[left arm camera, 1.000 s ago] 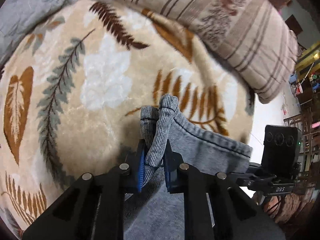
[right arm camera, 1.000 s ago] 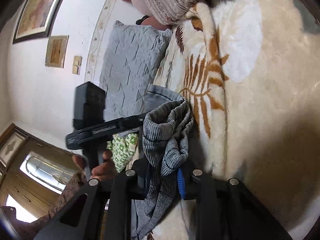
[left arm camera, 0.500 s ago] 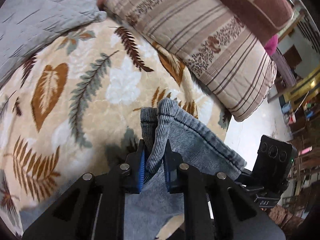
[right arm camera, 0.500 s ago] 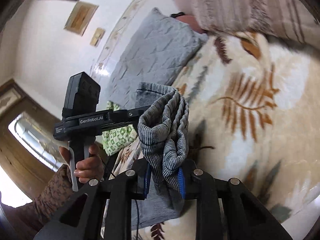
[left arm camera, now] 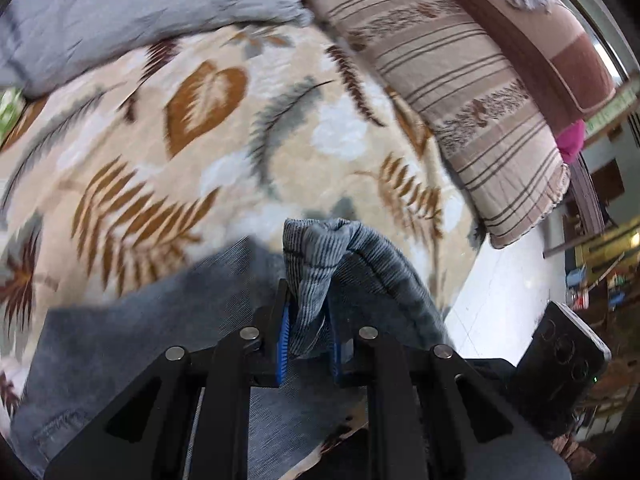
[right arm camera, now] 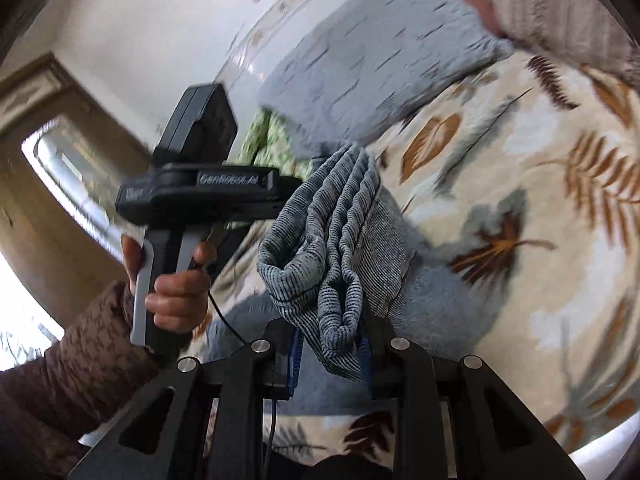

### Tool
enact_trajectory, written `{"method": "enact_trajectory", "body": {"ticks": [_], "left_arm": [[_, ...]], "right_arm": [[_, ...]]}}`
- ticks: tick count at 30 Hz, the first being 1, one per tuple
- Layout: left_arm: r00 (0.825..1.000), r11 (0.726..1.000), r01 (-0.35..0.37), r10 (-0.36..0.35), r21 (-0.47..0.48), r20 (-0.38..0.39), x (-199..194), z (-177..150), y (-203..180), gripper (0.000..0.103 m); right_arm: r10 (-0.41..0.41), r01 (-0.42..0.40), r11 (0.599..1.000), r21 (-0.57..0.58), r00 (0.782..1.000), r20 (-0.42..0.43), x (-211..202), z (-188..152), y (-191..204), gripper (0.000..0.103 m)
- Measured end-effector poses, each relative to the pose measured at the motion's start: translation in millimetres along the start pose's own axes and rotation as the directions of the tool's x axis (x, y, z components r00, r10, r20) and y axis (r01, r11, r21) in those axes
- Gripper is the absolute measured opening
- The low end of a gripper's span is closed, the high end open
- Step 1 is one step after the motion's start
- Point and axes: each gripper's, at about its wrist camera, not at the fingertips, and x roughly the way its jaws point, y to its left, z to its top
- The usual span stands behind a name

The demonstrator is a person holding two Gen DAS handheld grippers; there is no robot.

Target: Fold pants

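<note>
**A:** Where are the pants [left arm camera: 224, 320] right now?

**B:** You have them lifted by one bunched end, off the leaf-print blanket [left arm camera: 168, 168]. In your left wrist view the ribbed grey fabric rises from the lower centre of the frame, and the rest drapes down and out to the lower left, lying across the blanket.

**A:** And my left gripper [left arm camera: 308, 340]?

**B:** Nearly closed, its blue pads pinching a thick fold of the ribbed cuff. The fold stands up above the fingertips and flops a little to the right.

**A:** The right gripper [right arm camera: 330, 354]?

**B:** Narrow too, with several stacked folds of the same fabric wedged between the blue pads. From the right wrist view, the folds run up and slightly right from the jaws toward the frame's centre. So the held edge stretches between your two grippers, and your left hand [right arm camera: 176, 292] on its handle sits at the middle left.

**A:** What borders the space?

**B:** A grey quilted pillow [left arm camera: 132, 8] along the upper left of the left wrist view, and a striped pillow [left arm camera: 460, 92] running down the upper right. The blanket's edge drops off at the right, with pale floor [left arm camera: 500, 300] beyond it. The widest bare stretch of blanket is the centre and left of that frame.
</note>
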Motion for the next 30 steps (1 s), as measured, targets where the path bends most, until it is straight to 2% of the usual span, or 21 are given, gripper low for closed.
{"method": "enact_trajectory", "body": {"ticks": [7, 14, 18, 22, 25, 28, 30], "left_arm": [[1.0, 0.994, 0.009, -0.011, -0.109, -0.014, 0.4, -35.5, 49.8, 0.015], [0.999, 0.976, 0.014, -0.022, -0.215, -0.033, 2.2, -65.7, 84.7, 0.015], [0.999, 0.958, -0.007, -0.004, -0.286, -0.038, 1.9, -86.8, 99.7, 0.015], [1.0, 0.935, 0.004, -0.014, -0.354, -0.025, -4.2, -105.0, 109.6, 0.015], [1.0, 0.915, 0.026, -0.026, -0.402, 0.005, -14.6, -117.2, 112.9, 0.015], [0.995, 0.88, 0.096, -0.076, -0.466, 0.061, -26.9, -128.3, 117.0, 0.02], [0.987, 0.845, 0.159, -0.119, -0.51, 0.11, -33.4, -133.2, 120.7, 0.025]], "right_arm": [[-0.032, 0.022, 0.997, -0.074, 0.99, -0.137, 47.8, -21.6, 25.3, 0.03], [-0.067, 0.046, 0.994, -0.094, 0.972, -0.225, 80.1, -37.7, 26.7, 0.036], [-0.071, 0.046, 0.994, -0.097, 0.961, -0.267, 93.0, -45.8, 27.9, 0.052], [-0.069, 0.039, 0.993, -0.114, 0.958, -0.278, 96.9, -46.9, 35.2, 0.064], [-0.065, 0.03, 0.992, -0.122, 0.954, -0.291, 95.1, -47.0, 41.4, 0.064], [-0.046, 0.013, 0.993, -0.117, 0.956, -0.291, 81.3, -48.5, 47.7, 0.064], [-0.031, 0.006, 0.996, -0.094, 0.964, -0.265, 64.3, -49.6, 47.8, 0.065]]}}
